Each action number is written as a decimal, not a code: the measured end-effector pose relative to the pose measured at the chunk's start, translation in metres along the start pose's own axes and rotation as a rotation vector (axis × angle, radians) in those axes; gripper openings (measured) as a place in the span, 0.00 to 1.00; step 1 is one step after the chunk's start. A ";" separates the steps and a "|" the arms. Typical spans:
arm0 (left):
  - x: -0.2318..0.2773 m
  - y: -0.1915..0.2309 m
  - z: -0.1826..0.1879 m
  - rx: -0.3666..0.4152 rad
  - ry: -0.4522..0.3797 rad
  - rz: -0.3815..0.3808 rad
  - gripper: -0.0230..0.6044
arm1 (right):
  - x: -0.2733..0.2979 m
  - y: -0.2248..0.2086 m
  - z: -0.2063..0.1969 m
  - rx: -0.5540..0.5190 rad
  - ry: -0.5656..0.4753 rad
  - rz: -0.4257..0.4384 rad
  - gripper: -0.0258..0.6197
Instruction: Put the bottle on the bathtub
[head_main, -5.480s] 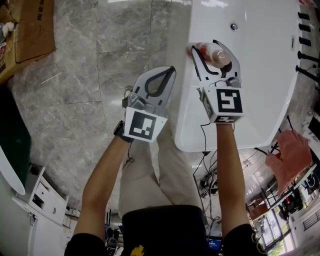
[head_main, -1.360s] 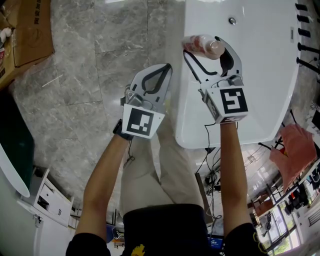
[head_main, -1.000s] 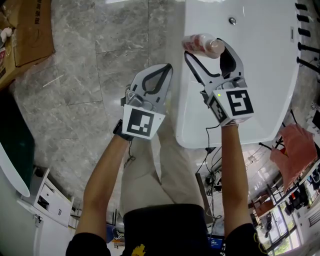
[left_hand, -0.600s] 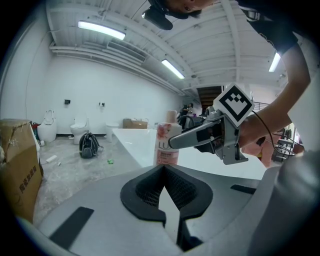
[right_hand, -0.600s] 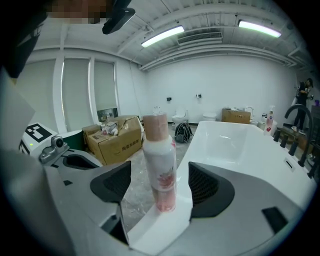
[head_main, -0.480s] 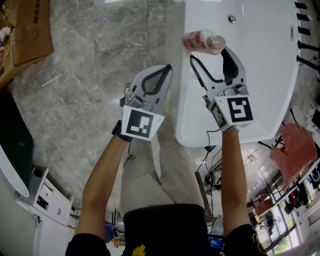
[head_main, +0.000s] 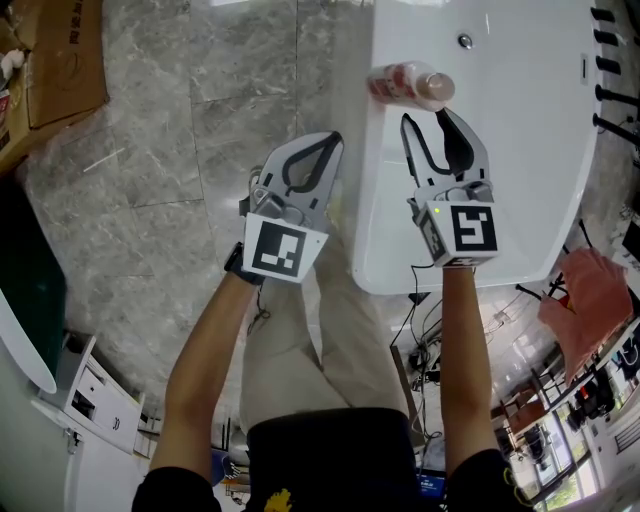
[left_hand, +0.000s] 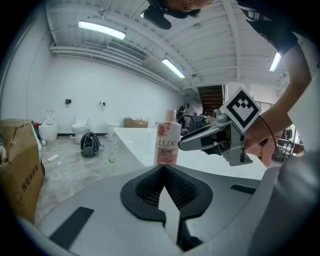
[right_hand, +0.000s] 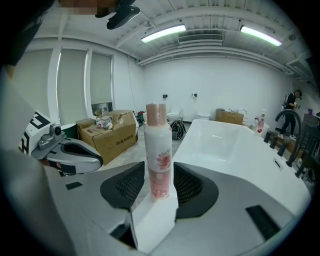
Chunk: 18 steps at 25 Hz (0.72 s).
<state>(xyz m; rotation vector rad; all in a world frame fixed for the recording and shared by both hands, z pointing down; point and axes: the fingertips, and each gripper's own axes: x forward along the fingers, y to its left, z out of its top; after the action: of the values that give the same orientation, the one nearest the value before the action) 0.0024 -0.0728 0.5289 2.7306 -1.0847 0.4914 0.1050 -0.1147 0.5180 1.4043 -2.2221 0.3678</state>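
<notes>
A white and pink LUX bottle (head_main: 410, 84) with a pinkish cap stands upright on the left rim of the white bathtub (head_main: 510, 150). In the right gripper view the bottle (right_hand: 157, 150) stands just beyond the jaws, untouched. My right gripper (head_main: 425, 117) sits over the tub, a short way nearer me than the bottle, open and empty. Over the floor to the left of the tub hangs my left gripper (head_main: 333, 140), shut with nothing in it. From the left gripper view the bottle (left_hand: 168, 142) shows on the rim with the right gripper (left_hand: 205, 140) beside it.
A cardboard box (head_main: 55, 60) lies on the grey marble floor (head_main: 160, 200) at the far left. Black tap fittings (head_main: 610, 70) line the tub's right edge, and an overflow knob (head_main: 465, 41) sits at its far end. A pink cloth (head_main: 590, 300) hangs at the right.
The right gripper was shut on the bottle; it has opened, let go and drawn back toward me, its jaws now narrower. The bottle stays standing on the rim. The left gripper has not moved.
</notes>
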 end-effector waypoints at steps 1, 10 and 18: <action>-0.001 0.000 0.001 0.004 -0.001 0.000 0.07 | -0.002 0.000 -0.001 0.000 0.006 -0.005 0.31; -0.015 0.002 0.010 0.019 0.008 0.003 0.07 | -0.018 0.012 -0.003 0.001 -0.010 -0.004 0.04; -0.085 -0.019 0.090 0.029 0.026 0.003 0.07 | -0.085 0.027 0.039 0.059 0.015 0.052 0.04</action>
<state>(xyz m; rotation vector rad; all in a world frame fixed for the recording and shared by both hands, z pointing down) -0.0209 -0.0296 0.4142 2.7402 -1.0835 0.5461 0.1012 -0.0561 0.4406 1.3714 -2.2565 0.4636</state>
